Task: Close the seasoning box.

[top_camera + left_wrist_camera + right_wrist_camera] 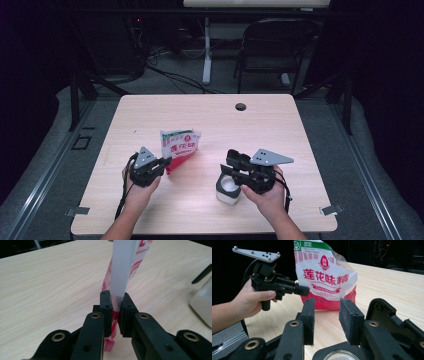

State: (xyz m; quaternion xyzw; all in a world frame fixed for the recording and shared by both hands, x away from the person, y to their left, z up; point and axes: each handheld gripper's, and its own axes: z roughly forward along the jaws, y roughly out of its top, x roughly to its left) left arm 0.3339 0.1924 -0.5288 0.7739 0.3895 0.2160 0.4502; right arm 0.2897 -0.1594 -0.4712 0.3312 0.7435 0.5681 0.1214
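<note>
On the table [150,210] the bag [180,145] stands left of the jar [228,190]. The left gripper [165,162] is beside the bag; the right gripper [231,166] is above the jar.

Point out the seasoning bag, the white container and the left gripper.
seasoning bag [325,277]: right gripper view, on the printed red lettering of its front.
white container [226,194]: high view, on its side wall.
left gripper [115,302]: left gripper view, midway between its fingertips, which pinch the bag's edge.
</note>
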